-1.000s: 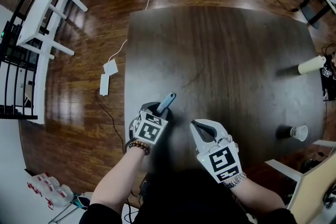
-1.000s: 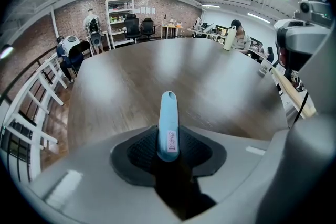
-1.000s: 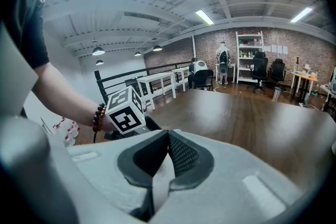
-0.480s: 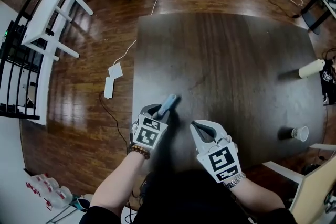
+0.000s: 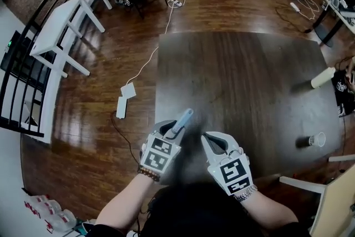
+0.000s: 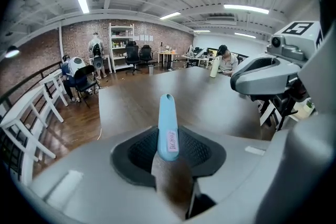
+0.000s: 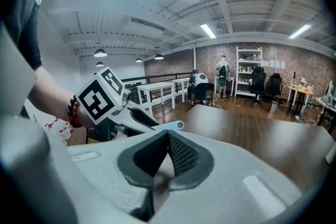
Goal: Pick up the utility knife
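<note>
The left gripper point(image 5: 176, 129) is clamping the utility knife point(image 6: 168, 131), its two dark pads pressing on either side of the light blue handle. The knife is sticking out forward from the jaws, its rounded end with a small hole pointing away from the person, and a small pale label is showing on the handle just above the pads. In the head view the knife is hanging over the near left corner of the dark wooden table point(image 5: 244, 80); it appears to be clear of the tabletop, though the steep angle is making that hard to confirm.

The right gripper point(image 7: 167, 157) is holding nothing, its jaws sitting together with the pads meeting at the front. It is hovering just beside the left gripper, over the table's near edge.

Well apart from both grippers, a paper cup point(image 5: 323, 77) is lying on its side near the table's right edge, and a second cup point(image 5: 317, 140) is sitting closer to the near right corner.
</note>
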Available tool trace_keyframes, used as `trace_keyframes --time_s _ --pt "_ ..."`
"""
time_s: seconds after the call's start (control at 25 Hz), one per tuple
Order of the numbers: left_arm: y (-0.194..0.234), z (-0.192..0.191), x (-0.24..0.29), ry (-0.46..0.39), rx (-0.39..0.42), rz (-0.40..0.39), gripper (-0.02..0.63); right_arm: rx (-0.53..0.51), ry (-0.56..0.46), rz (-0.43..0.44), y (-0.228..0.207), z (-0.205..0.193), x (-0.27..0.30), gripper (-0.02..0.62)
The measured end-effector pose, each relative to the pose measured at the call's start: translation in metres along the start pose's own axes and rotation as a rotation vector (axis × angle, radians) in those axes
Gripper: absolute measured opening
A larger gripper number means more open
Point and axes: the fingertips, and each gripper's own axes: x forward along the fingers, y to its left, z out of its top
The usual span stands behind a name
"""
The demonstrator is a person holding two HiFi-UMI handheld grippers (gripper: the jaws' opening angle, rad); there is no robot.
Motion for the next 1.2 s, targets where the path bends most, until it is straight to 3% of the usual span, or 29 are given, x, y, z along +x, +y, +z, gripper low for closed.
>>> trace_keyframes --time_s 0.52,1.2 --pt "0.012 0.014 -0.079 -0.14 0.052 0.006 0.143 -0.017 -0.089 -0.071 0.048 0.037 -0.006 -0.006" --pt "0.015 0.009 -0.104 -0.179 0.07 -0.011 0.143 -0.038 -0.106 -0.106 0.072 0.048 -0.007 -0.006"
